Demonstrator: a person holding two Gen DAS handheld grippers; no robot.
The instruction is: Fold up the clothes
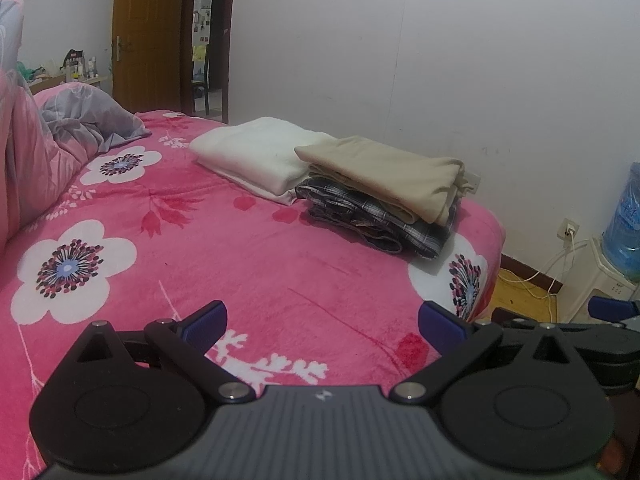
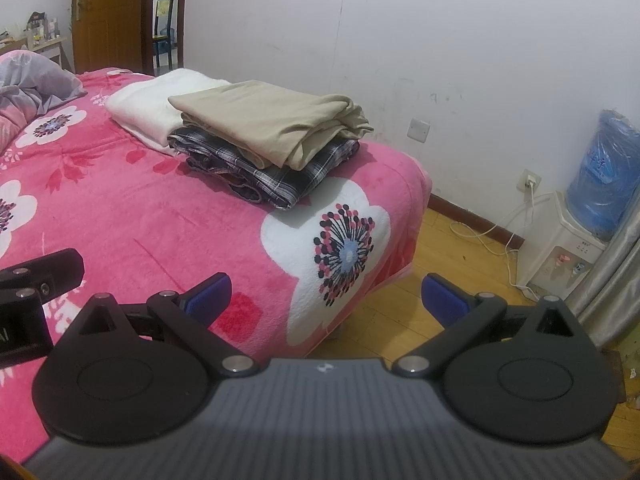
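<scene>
A folded beige garment [image 1: 384, 170] [image 2: 264, 120] lies on top of a folded dark plaid garment [image 1: 376, 220] [image 2: 264, 176] near the far right corner of the pink flowered bed [image 1: 248, 256] [image 2: 132, 216]. A folded white garment [image 1: 256, 156] [image 2: 148, 108] rests just left of that stack. My left gripper [image 1: 322, 326] hangs open over the near part of the bed, well short of the clothes, with nothing between its fingers. My right gripper [image 2: 326, 298] is open too, over the bed's near right corner and the floor. Each gripper shows partly at the edge of the other's view.
A crumpled pink and grey quilt [image 1: 60, 128] [image 2: 28, 88] lies at the far left of the bed. A water dispenser [image 2: 568, 240] with a blue bottle [image 2: 604, 176] [image 1: 624, 224] stands by the wall on the right, cables across the wooden floor [image 2: 452, 272]. A brown door [image 1: 148, 36] stands open behind.
</scene>
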